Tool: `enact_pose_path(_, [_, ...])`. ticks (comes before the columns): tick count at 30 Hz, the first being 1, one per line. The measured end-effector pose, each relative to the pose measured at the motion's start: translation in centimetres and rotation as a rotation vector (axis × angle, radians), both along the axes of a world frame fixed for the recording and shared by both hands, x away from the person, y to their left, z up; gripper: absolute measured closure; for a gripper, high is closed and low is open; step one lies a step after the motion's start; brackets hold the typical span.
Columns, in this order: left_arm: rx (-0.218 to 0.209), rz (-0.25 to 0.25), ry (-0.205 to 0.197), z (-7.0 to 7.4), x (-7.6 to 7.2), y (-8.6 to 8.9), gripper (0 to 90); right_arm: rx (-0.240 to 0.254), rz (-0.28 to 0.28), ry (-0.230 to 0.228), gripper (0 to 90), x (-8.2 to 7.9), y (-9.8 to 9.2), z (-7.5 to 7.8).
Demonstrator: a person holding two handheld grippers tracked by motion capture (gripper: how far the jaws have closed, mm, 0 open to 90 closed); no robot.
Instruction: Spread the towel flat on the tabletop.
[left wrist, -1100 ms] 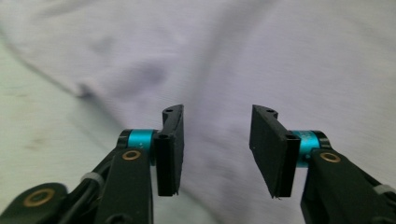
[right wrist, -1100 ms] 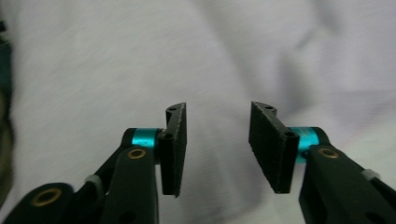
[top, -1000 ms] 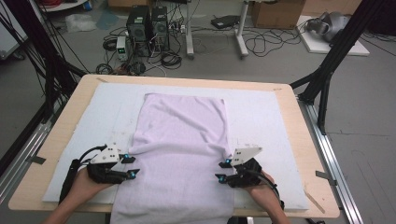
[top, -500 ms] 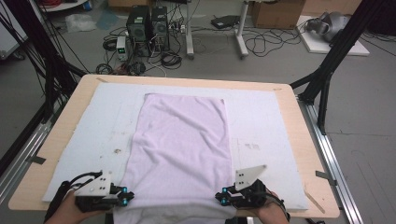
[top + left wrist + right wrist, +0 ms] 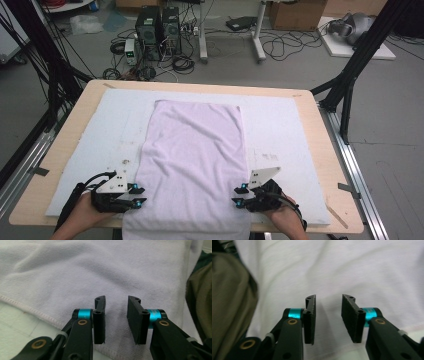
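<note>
— Both tools? 
— Left tool (image 5: 140,196) and right tool (image 5: 239,195) are standing spread, just opened, gripping nothing, flanking the towel's (image 5: 195,165) lower edges.
— Towel? 
— Lying mid-frame on my surface (image 5: 70,145).

Towel (image 5: 192,165): near end hangs over table (image 5: 330,150) front edge, cut off by high view's bottom border. Person's forearms cut off there too. Left gripper view: towel runs past top and right borders; dark olive shape (image 5: 198,302) at right, blurred, cannot identify.
</note>
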State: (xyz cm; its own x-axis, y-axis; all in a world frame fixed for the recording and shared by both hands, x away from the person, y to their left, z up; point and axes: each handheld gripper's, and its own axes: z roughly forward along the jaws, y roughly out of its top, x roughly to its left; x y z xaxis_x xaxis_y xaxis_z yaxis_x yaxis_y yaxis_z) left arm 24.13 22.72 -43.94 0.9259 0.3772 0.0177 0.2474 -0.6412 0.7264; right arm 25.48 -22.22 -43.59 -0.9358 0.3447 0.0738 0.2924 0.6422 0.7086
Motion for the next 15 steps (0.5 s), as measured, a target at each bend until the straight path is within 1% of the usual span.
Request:
enact_pose_path(1, [-0.011, -0.006, 0.008, -0.1, 0.1, 0.0, 66.3, -0.004, -0.014, -0.002, 62.2, 0.3, -0.1, 0.0])
enact_pose_path(2, [-0.018, -0.012, 0.009, -0.1, 0.0, -0.1, 74.0, -0.012, -0.022, -0.004, 63.1, 0.6, 0.0, -0.1])
enact_pose_path(3, [-0.015, -0.019, 0.007, -0.1, 0.0, -0.1, 84.0, -0.03, -0.029, -0.006, 66.6, 0.9, 0.1, -0.2])
enact_pose_path(4, [-0.001, -0.028, -0.001, 0.0, -0.2, -0.1, 86.4, -0.039, -0.032, -0.006, 69.6, 1.0, 0.2, -0.3])
enact_pose_path(5, [0.002, -0.036, 0.002, 0.0, -0.3, 0.0, 87.4, -0.03, -0.028, -0.001, 81.0, 1.0, 0.2, -0.4])
enact_pose_path(6, [-0.004, -0.039, 0.012, 0.1, -0.6, 0.1, 87.8, -0.026, 0.004, 0.017, 86.8, 1.0, 0.1, -0.3])
enact_pose_path(7, [-0.002, -0.044, 0.016, 0.1, -0.8, 0.4, 87.8, -0.032, 0.009, 0.011, 86.9, 0.7, 0.2, -0.3])
enact_pose_path(9, [-0.031, -0.036, 0.021, 0.3, -1.2, 0.9, 87.4, -0.017, 0.044, 0.019, 86.8, 0.3, 0.1, -0.3])
enact_pose_path(10, [-0.049, -0.029, 0.021, 0.4, -1.2, 1.1, 86.3, -0.005, 0.04, 0.02, 86.2, 0.1, -0.1, -0.2])
enact_pose_path(11, [-0.065, -0.011, 0.018, 0.5, -1.2, 1.2, 82.1, 0.012, 0.038, 0.023, 83.8, 0.2, -0.3, 0.0])
enact_pose_path(12, [-0.064, 0.016, 0.009, 0.6, -1.0, 1.2, 72.2, 0.028, 0.029, 0.016, 80.9, 0.4, -0.5, 0.2])
enact_pose_path(13, [-0.066, 0.024, 0.005, 0.8, -0.7, 1.3, 67.7, 0.046, 0.012, 0.015, 77.5, 0.6, -0.7, 0.4])
enact_pose_path(15, [-0.082, 0.051, -0.009, 1.1, -0.1, 1.2, 64.4, 0.065, -0.017, 0.011, 73.2, 1.2, -0.9, 0.6])
